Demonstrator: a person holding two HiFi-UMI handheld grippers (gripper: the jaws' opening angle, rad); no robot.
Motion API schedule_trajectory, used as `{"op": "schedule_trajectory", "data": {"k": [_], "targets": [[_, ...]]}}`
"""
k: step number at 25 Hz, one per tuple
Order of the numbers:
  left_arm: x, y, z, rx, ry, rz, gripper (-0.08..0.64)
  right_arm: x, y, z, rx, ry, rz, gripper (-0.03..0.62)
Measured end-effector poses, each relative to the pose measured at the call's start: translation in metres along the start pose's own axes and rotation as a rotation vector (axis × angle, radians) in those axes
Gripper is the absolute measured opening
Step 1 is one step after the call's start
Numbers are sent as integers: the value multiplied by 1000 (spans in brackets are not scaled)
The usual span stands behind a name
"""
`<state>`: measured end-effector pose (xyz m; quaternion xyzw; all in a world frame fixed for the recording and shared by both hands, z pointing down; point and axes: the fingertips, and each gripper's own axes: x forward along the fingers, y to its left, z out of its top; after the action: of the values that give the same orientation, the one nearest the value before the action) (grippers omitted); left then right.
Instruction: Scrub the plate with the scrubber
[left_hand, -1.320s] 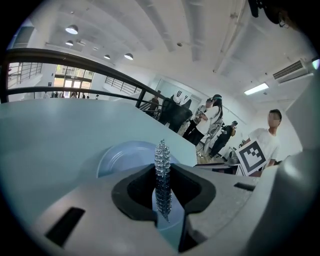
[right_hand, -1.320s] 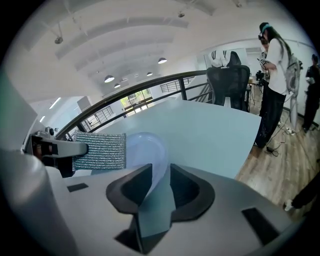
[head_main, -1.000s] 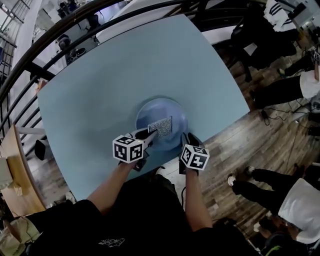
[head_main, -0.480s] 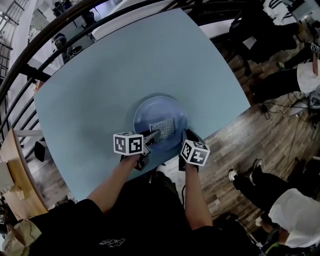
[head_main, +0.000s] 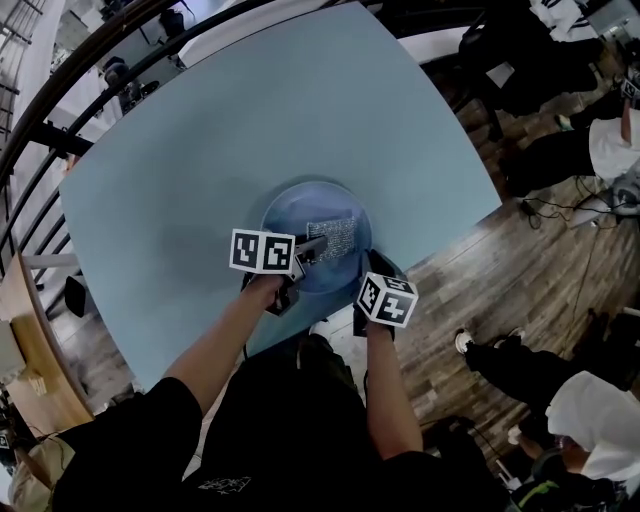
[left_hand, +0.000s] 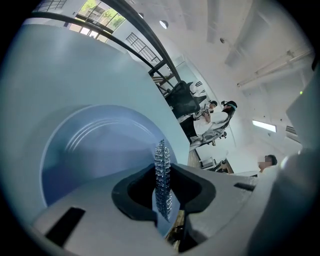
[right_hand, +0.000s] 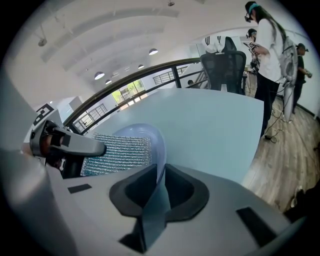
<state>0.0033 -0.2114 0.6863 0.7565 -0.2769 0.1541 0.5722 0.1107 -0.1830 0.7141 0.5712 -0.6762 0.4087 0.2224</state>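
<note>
A blue plate (head_main: 300, 212) lies on the light blue table (head_main: 200, 150), close to its near edge. A silvery mesh scrubber (head_main: 332, 237) rests flat over the plate's middle. My left gripper (head_main: 312, 250) is shut on the scrubber's near edge. In the left gripper view the scrubber (left_hand: 161, 160) stands edge-on between the pads, with the plate (left_hand: 95, 145) beyond. My right gripper (head_main: 370, 262) is at the plate's near right rim. Its jaws have just been closing and now pinch the rim (right_hand: 161, 170). The right gripper view also shows the scrubber (right_hand: 117, 152) and the left gripper (right_hand: 65, 145).
The table's near edge runs just under my hands, with wooden floor (head_main: 500, 290) to the right. People (head_main: 590, 420) stand and sit on that floor. A dark railing (head_main: 60, 95) curves behind the table. An office chair (right_hand: 222, 65) stands at the far edge.
The left gripper has rolled and shifted a little over the plate with the scrubber in it. The right gripper has stayed at the plate's near rim.
</note>
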Motion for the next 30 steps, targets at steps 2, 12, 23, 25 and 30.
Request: {"op": "schedule_trajectory", "data": {"k": [2,12,23,25,30], "targets": [[1,3,-1,-10,14,9,87,-1,0,-1,4,2,-1,49],[0,23,12,-115,-28,19,88,1,-2,0,25,4,-3,44],[-27,49,36,-165,-134,62,89,1,-3,1,27,5,-15,41],[-35,54,38,-173,-153,70,89,1,-3,0,25,4,-18,41],[-53,62,37,-172,-175,95,89,1,-4,0,24,-4,-26,40]]}}
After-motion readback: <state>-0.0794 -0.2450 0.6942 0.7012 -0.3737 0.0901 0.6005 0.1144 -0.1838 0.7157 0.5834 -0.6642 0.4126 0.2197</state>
